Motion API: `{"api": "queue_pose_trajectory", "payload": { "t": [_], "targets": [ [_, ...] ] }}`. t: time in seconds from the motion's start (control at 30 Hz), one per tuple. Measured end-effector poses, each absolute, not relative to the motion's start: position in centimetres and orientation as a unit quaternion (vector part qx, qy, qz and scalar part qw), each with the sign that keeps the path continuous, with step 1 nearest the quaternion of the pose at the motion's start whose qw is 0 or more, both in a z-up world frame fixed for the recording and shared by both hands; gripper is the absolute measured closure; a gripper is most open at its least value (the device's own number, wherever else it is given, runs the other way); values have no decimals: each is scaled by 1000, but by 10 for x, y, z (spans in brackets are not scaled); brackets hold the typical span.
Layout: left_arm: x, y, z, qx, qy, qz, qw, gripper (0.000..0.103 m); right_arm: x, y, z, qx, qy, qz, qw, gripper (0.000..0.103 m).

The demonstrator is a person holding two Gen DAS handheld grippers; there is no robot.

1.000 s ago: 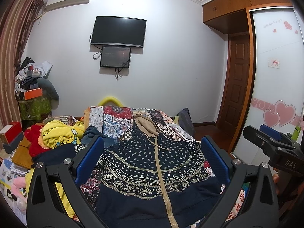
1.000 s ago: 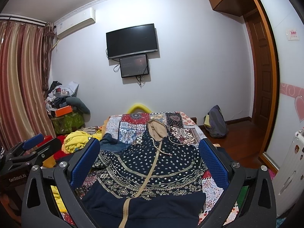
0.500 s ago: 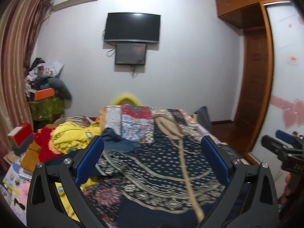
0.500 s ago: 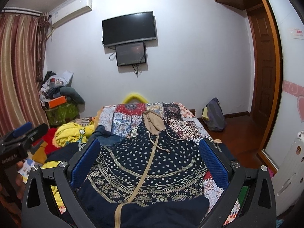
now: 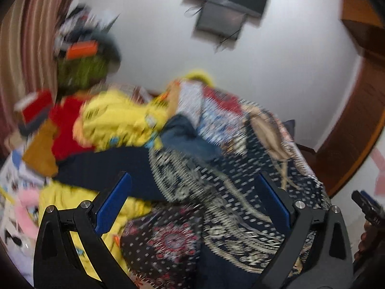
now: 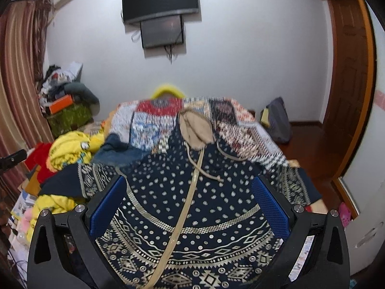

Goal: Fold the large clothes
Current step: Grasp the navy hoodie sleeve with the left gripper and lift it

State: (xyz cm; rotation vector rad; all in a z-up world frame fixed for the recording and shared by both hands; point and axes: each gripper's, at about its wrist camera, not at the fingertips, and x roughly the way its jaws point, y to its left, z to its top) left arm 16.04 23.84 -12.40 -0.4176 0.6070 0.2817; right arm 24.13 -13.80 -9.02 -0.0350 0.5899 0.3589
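Where spread fingers (image 6: 105,209) gape, hoodie (image 6: 192,207) between.

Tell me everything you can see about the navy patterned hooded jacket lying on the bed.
The navy hooded jacket with cream dots and geometric bands lies spread flat, front up, on the patchwork bedcover. A tan zipper strip runs down its middle, closed. Its tan-lined hood points toward the far wall, drawcords trailing across the chest. Both sleeves stretch sideways. It looks like soft knit. Neither gripper touches it.
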Motion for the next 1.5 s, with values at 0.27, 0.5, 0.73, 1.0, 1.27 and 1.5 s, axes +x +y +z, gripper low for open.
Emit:
{"api": "queue_pose_trajectory", "payload": {
  "t": [0.27,0.5,0.73,1.0,1.27,1.5],
  "targets": [
    [176,314,-220,-288,391,170,858,1,297,-113,-148,-38,396,181,900,0],
    [183,360,-275,-404,397,123,815,16,321,-93,-183,-45,459,193,866,0],
    [199,400,-292,-434,372,148,807,25,331,-88,-194,-63,471,188,860,0],
    [220,425,-307,-448,382,190,786,43,335,-91,-196,-53,475,185,859,0],
    [232,402,-264,-308,401,272,819,93,331,-98,-187,-53,466,185,864,0],
    [257,354,-188,-176,351,274,878,101,326,-107,-170,-64,444,186,874,0]
  ]
}}
